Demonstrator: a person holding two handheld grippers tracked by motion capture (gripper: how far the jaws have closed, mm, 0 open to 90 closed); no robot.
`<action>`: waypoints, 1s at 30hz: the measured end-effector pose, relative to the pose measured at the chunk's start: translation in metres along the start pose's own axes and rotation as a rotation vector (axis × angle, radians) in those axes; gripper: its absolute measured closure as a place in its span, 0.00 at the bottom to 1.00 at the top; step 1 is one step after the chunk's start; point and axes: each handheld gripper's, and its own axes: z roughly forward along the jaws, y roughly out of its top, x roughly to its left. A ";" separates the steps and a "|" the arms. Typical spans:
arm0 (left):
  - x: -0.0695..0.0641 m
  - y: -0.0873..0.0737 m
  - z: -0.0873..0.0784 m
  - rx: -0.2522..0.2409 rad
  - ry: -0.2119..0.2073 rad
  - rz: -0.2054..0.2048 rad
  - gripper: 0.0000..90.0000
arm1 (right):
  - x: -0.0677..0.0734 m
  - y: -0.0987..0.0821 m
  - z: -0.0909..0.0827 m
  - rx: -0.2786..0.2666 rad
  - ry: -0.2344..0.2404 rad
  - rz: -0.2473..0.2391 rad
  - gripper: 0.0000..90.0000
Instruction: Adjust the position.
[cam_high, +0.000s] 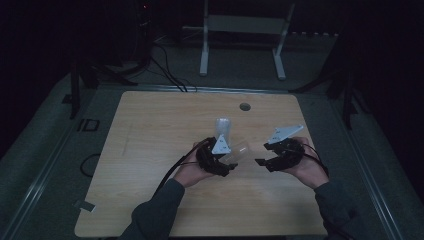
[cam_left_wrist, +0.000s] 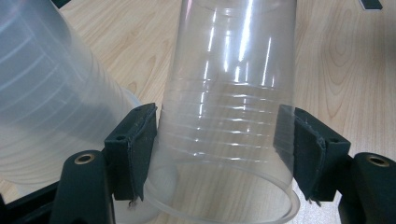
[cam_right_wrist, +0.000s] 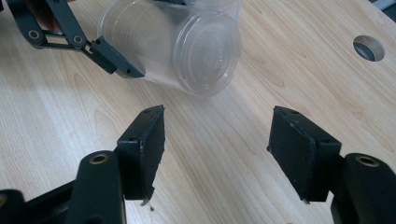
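A clear plastic cup (cam_high: 241, 150) lies on its side just above the wooden table, and my left gripper (cam_high: 231, 161) is shut on it. In the left gripper view both pads press the ribbed wall of this cup (cam_left_wrist: 229, 93) near its rim, the left gripper (cam_left_wrist: 219, 120) straddling it. A second clear cup (cam_high: 223, 127) stands just behind it and appears beside the left jaw (cam_left_wrist: 42, 93). My right gripper (cam_high: 261, 161) points left at the held cup, open and with nothing between its jaws (cam_right_wrist: 219, 119). The cup's base (cam_right_wrist: 205, 51) faces it, a short gap away.
The table (cam_high: 150, 150) has a round cable hole (cam_high: 244, 106) at the back, also visible in the right gripper view (cam_right_wrist: 369, 48). Black cables (cam_high: 172, 172) trail from the left hand towards the front. A white metal frame (cam_high: 245, 25) stands on the floor beyond the table.
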 end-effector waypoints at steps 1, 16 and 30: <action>0.000 0.000 0.000 -0.002 -0.001 0.000 0.34 | 0.000 0.001 0.000 0.001 -0.001 -0.006 0.40; 0.002 0.004 -0.002 0.015 -0.026 0.018 0.34 | 0.002 0.006 0.000 0.037 0.016 -0.056 0.41; 0.002 0.002 -0.001 0.047 -0.041 0.035 0.34 | 0.005 0.013 0.003 0.096 0.039 -0.115 0.40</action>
